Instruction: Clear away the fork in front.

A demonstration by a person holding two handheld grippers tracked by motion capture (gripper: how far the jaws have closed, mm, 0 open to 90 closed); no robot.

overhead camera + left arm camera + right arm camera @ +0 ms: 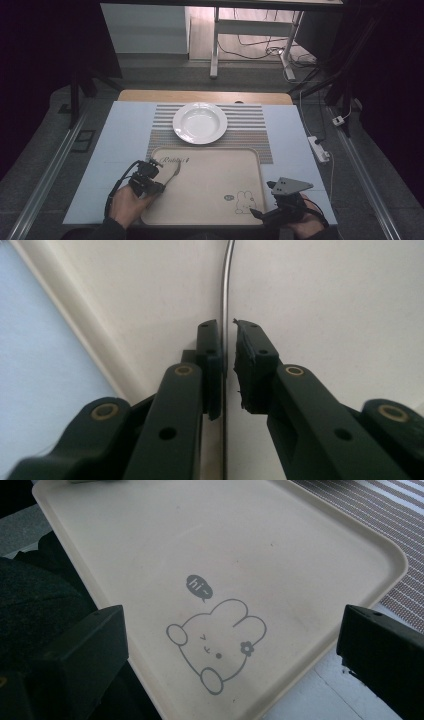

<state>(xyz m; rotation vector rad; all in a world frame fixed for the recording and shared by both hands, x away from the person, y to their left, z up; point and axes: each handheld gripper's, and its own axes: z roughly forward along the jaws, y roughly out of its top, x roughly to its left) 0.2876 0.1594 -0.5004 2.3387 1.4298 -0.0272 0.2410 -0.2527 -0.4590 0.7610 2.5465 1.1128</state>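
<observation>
From the high view, the left gripper (161, 176) sits over the near-left part of a cream tray (210, 212), pinching a thin metal utensil (173, 171) whose broader end lies toward the tray's far-left corner; whether it is a spoon or a fork is too blurred to tell. The right gripper (256, 214) hovers at the tray's near-right corner, close to a printed rabbit (245, 202). Beyond the tray a white plate (200, 122) rests on a striped placemat (250, 132), all on a pale blue sheet over the counter (120, 135). A power strip (318, 148) and its cable lie off the sheet's right edge, well apart from both hands.

In the left gripper view, the jaws are nearly pressed together around the utensil's narrow handle (225, 300), which runs straight between the pads and curves away at the top. The tray's raised rim (65, 320) crosses diagonally at the left. The hold is on a slim, smooth shaft, so I judge it could swivel or slide out if lifted quickly, and the dangling end could catch the rim or knock the plate.

In the right gripper view, the jaws stand spread wide with nothing between them, looking down at the rabbit drawing (217, 645) and the tray's corner edge (395, 560), the placemat stripes (380, 510) beyond. Nothing blocks the way from tray to plate except the tray's own rim.
</observation>
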